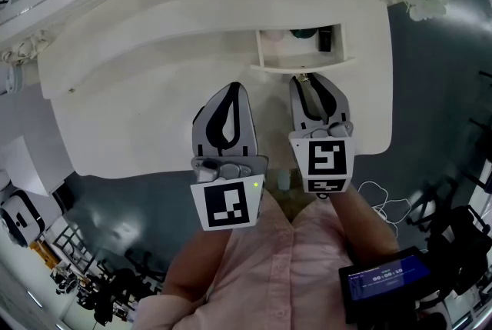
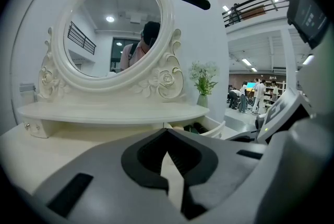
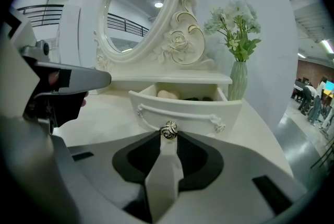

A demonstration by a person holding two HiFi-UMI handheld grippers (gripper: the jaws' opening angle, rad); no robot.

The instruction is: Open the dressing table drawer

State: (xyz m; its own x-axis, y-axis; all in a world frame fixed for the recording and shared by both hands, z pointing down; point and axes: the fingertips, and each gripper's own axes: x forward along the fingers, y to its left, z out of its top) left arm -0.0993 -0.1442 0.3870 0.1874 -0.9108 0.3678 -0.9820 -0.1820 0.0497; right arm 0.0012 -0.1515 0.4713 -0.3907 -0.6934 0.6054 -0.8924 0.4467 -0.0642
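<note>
While right tongs (image 3: 168,135) grip the knob (image 3: 168,129), contents of the drawer (image 3: 190,109) look indistinct.

The left gripper (image 1: 234,90) is held forward and angled slightly downward, its fingers (image 2: 104,165) closed tip to tip with nothing between them. Just beside it, the right gripper (image 1: 303,82) reaches a little farther forward and tilts down more steeply, its fingers (image 3: 235,160) pinched on the drawer knob (image 3: 168,129). Both grippers point roughly parallel.
</note>
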